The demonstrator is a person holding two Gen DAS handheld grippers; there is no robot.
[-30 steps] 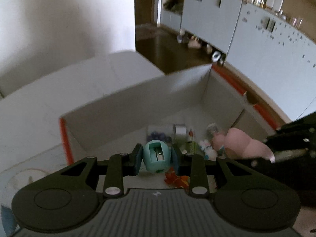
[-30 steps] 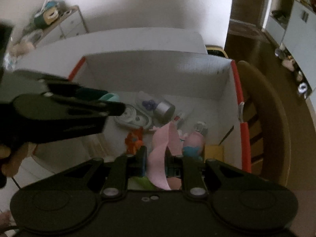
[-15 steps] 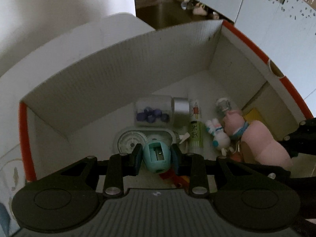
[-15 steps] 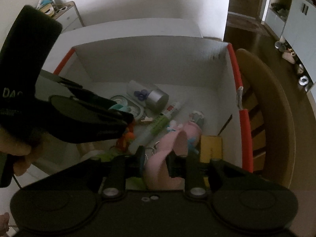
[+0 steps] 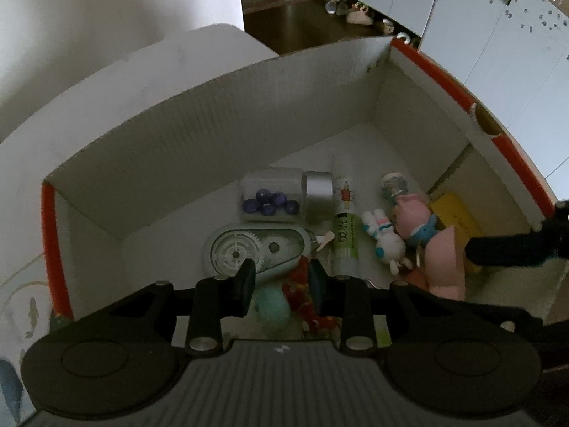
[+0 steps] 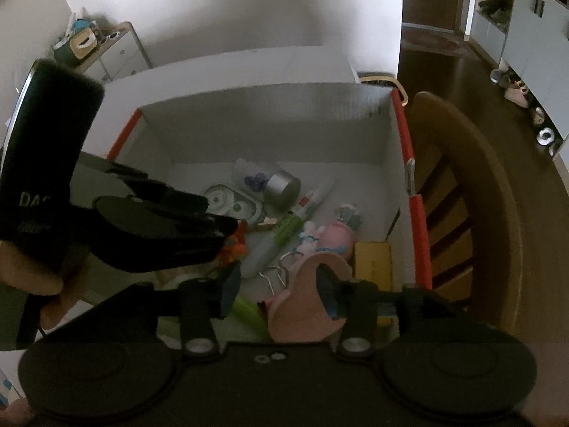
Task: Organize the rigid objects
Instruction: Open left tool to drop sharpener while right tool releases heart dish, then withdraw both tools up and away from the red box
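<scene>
A white cardboard box [image 5: 213,124] with red edges holds several small items. My left gripper [image 5: 281,283] hangs over its near-left part, jaws apart. The teal sharpener [image 5: 272,306] shows blurred below the fingers, beside the left one, with an orange toy [image 5: 302,291] showing in the gap to the right one. The jaws of my right gripper [image 6: 279,291] are opening. A pink heart-shaped piece [image 6: 306,302] leans against the right finger, clear of the left one. In the left wrist view that pink piece [image 5: 444,263] stands by the right gripper's finger [image 5: 505,249].
In the box lie a clear jar of purple beads [image 5: 281,199], a tape dispenser [image 5: 249,249], a green-and-white tube [image 5: 345,235], a bunny toy [image 5: 384,238], a pink doll [image 5: 412,213] and a yellow packet [image 5: 455,213]. A wooden chair [image 6: 480,195] stands right of the box.
The right jaws have spread and no longer clamp the pink piece. The left gripper came down over the box, and the sharpener now sits lower than its pads.
</scene>
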